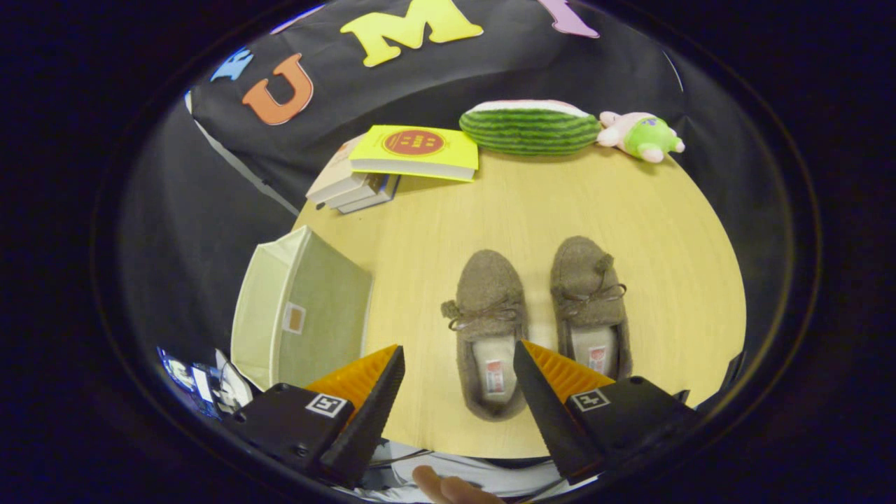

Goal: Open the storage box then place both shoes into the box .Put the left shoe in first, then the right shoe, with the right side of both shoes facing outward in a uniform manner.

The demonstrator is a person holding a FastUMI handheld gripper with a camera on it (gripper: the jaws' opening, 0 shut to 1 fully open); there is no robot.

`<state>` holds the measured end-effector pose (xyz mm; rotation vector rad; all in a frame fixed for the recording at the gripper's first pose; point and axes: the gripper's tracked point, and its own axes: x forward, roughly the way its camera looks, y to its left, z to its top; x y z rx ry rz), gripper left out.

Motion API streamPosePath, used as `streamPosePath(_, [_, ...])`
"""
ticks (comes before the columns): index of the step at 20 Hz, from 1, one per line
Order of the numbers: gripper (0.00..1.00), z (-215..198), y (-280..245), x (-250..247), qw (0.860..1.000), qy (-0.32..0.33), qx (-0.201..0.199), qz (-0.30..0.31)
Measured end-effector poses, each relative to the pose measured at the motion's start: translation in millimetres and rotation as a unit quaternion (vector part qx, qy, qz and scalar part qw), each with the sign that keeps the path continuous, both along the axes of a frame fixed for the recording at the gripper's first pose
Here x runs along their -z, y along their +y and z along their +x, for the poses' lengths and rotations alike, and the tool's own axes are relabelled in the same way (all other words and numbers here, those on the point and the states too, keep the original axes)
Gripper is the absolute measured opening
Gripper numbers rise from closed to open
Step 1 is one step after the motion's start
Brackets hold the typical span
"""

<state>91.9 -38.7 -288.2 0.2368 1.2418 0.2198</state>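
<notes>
The claw (458, 367) hangs above the near edge of the bench (651, 231), fingers spread wide and holding nothing. The storage box (301, 315) sits at the left edge of the bench, off to the left of the left finger; whether it is lidded or already open I cannot tell. The two shoes stand side by side, toes pointing away. The left shoe (488, 308) lies just ahead of the gap between the fingers, its heel showing between them, its long axis running near to far, in line with the claw. The right shoe (586, 294) is just beside it (its heel partly hidden behind the right finger). Books (392, 164) and plush toys (567, 129) lie along the far side.
</notes>
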Motion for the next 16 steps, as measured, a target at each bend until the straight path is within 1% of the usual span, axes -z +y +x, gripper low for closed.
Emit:
streamPosePath(2, [1.0, 1, -7, 15, 1.0, 0.018, 0.005, -0.02])
streamPosePath(4, [0.99, 2, -13, 28, 0.999, 0.024, -0.005, -0.043])
streamPosePath(7, [0.91, 2, -25, 44, 0.996, 0.032, -0.027, -0.084])
streamPosePath(10, [0.83, 4, -25, 58, 0.995, 0.05, -0.022, -0.083])
streamPosePath(12, [0.7, 7, -25, 68, 0.994, 0.063, -0.02, -0.083])
streamPosePath(15, [0.4, 10, -31, 85, 0.992, 0.081, -0.018, -0.098])
streamPosePath(16, [0.37, 9, -30, 89, 0.991, 0.086, -0.019, -0.097])
